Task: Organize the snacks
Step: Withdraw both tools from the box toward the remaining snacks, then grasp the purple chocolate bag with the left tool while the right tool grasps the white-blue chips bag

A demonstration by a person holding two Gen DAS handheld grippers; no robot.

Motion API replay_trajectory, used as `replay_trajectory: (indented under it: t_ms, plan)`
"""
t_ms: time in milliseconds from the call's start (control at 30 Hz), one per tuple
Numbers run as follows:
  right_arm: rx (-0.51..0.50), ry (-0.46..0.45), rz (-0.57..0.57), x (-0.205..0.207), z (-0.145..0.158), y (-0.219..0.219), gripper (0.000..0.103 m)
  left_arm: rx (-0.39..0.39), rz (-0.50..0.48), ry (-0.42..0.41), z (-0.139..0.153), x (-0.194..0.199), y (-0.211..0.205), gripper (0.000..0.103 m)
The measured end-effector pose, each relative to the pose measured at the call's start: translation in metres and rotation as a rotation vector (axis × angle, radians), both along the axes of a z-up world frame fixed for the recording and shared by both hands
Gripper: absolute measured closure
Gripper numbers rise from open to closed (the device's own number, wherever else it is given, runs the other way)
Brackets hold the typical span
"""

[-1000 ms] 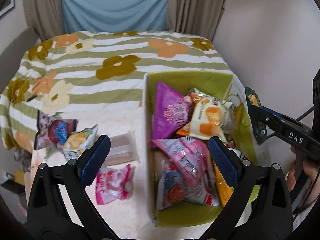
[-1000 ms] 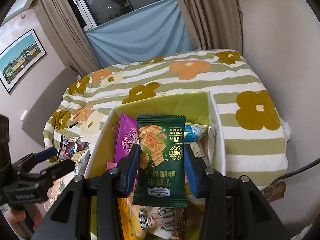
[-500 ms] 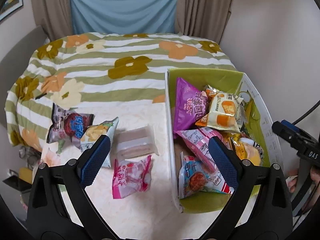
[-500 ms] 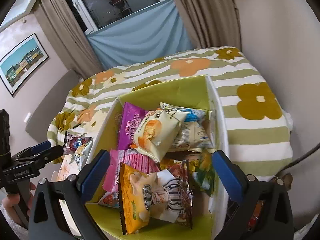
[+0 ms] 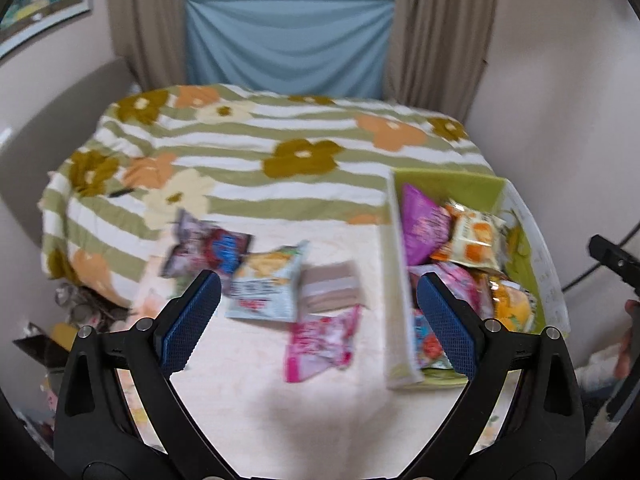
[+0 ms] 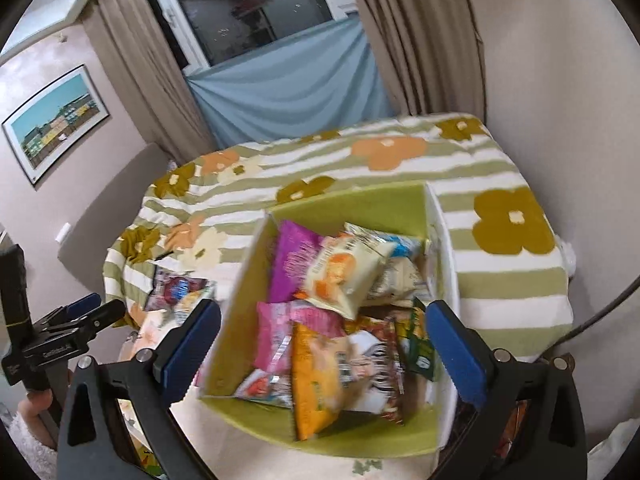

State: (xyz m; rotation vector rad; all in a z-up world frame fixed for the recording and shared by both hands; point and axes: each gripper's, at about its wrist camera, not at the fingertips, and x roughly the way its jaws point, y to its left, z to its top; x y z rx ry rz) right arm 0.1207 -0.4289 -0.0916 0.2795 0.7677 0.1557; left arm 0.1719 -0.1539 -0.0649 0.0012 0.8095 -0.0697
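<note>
A green box (image 5: 448,186) (image 6: 360,208) at the table's right holds several snack packets, among them a purple one (image 6: 294,264), a cream-and-orange one (image 6: 344,276) and a green cracker packet (image 6: 420,350). Loose packets lie left of it: a pink one (image 5: 320,340), a light blue one (image 5: 268,284), a beige one (image 5: 330,288) and a dark purple one (image 5: 208,250). My left gripper (image 5: 318,320) is open and empty above the loose packets. My right gripper (image 6: 324,348) is open and empty above the box.
The table wears a green-striped flowered cloth (image 5: 280,140). Walls stand close on the right (image 6: 560,80). Curtains and a blue cloth (image 5: 288,48) hang behind. Clutter (image 5: 80,312) lies off the table's left edge. The left gripper shows in the right wrist view (image 6: 76,316).
My right gripper opened and let go of the green cracker packet, which now lies in the box. My left gripper has moved left, from over the box to over the loose packets.
</note>
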Motion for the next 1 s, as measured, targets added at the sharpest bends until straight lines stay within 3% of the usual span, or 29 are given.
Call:
replay_trajectory:
  t_ms: [100,200,467,733,1000]
  plan:
    - [-0.063,-0.034,0.024,-0.001,0.016,0.028,0.001,0.001,0.037,-0.022,0.003,-0.004,0.03,0.005]
    - [-0.055,-0.044,0.048,0.005,0.019,0.055,0.001,-0.01,0.056,-0.018,0.001,0.0,0.063,0.005]
    - [-0.056,0.009,0.072,0.028,0.004,0.139,0.001,0.001,0.054,0.039,-0.013,0.028,0.137,0.005]
    - [-0.048,0.088,0.054,0.055,-0.022,0.215,0.001,-0.082,-0.058,0.148,-0.047,0.084,0.198,0.005]
    - [-0.062,0.174,-0.014,0.085,-0.062,0.267,0.001,-0.168,-0.194,0.264,-0.103,0.15,0.214,0.005]
